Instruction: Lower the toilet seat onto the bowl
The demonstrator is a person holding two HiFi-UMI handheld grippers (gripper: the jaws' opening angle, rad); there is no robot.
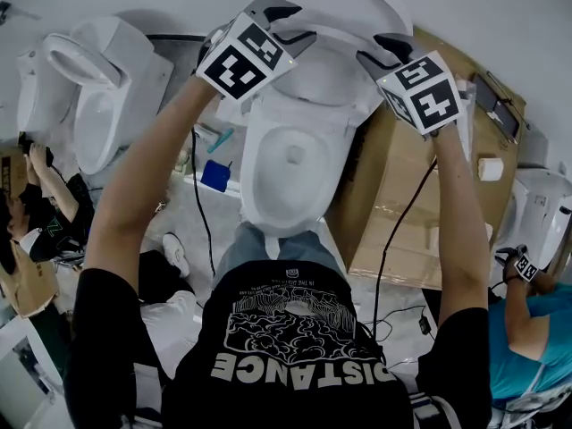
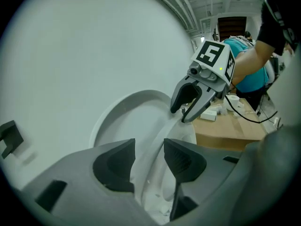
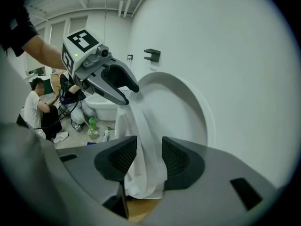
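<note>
Straddling raised toilet seat (image 3: 141, 126) rim | left claw (image 2: 149, 147) released | right claw (image 3: 149, 147) released

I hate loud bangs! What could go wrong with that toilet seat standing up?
The seat stands upright, and the left gripper and right gripper are open around its edge, not pinching. If it tips before they close, it could slam onto the bowl. The lid sits right behind the seat, so a jaw might catch both.
</note>
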